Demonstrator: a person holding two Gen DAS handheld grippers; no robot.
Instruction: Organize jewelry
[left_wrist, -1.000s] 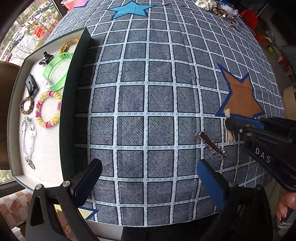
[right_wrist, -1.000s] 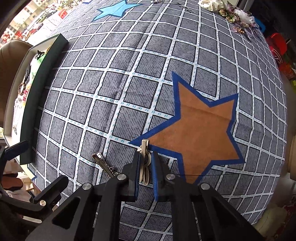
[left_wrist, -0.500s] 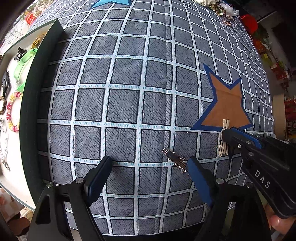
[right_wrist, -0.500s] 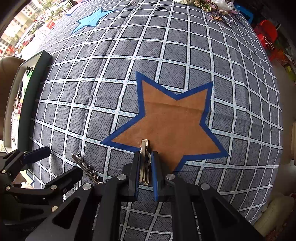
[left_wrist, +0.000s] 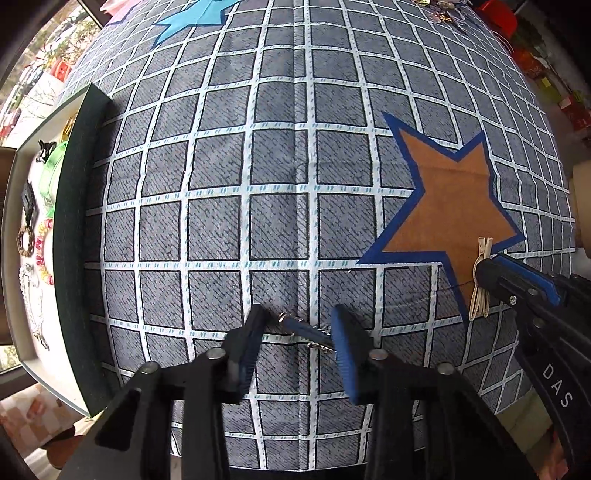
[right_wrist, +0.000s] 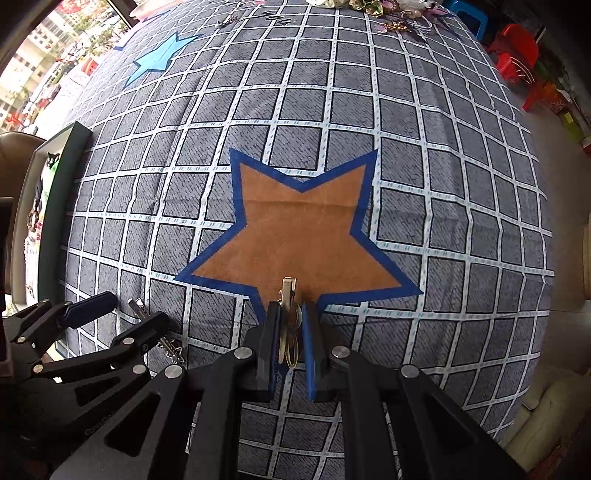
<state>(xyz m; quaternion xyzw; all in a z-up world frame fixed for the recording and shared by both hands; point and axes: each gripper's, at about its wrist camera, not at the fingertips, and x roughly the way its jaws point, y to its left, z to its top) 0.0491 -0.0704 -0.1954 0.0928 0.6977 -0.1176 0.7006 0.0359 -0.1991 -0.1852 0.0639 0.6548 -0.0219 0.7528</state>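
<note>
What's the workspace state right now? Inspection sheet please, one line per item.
Surface: grey checked cloth with an orange star and a blue star.
Job's things: silver hair clip on the cloth; cream clip; tray at the left with bracelets and clips.
Clutter: jewelry heap at the far edge.
Grippers: left gripper has just been closing around the silver hair clip, contact unclear; right gripper shut on the cream clip.
Cables: nothing seen.
Surroundings: window left, red stools right.
</note>
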